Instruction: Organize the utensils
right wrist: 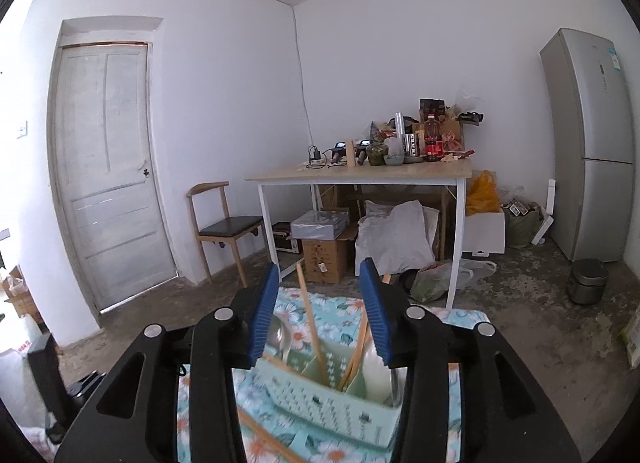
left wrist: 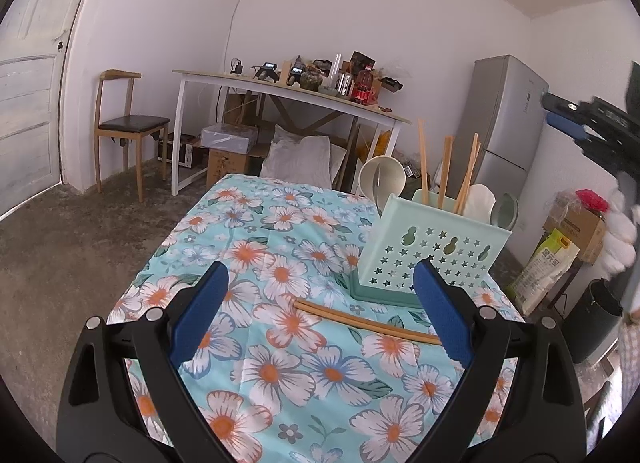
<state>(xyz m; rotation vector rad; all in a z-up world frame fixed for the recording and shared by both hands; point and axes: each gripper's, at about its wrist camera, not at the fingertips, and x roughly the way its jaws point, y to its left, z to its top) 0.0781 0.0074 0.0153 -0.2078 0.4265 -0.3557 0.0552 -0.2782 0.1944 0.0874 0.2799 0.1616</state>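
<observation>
A mint green utensil caddy [left wrist: 432,255] stands on the floral tablecloth [left wrist: 280,363] and holds wooden chopsticks [left wrist: 444,171] and spoons [left wrist: 380,179]. A pair of chopsticks [left wrist: 364,321] lies flat on the cloth in front of it. My left gripper [left wrist: 320,283] is open and empty, above the lying chopsticks. My right gripper [right wrist: 318,303] is open and empty, held above the caddy [right wrist: 328,399], with upright chopsticks [right wrist: 310,319] between its jaws in view. It also shows at the right edge of the left wrist view [left wrist: 592,123].
A white-legged table [right wrist: 360,177] with bottles and clutter stands by the far wall, boxes and bags under it. A wooden chair [right wrist: 224,223] is beside it, a door [right wrist: 108,167] to the left, a grey fridge [right wrist: 592,143] on the right. A black bin [left wrist: 596,319] stands right of my table.
</observation>
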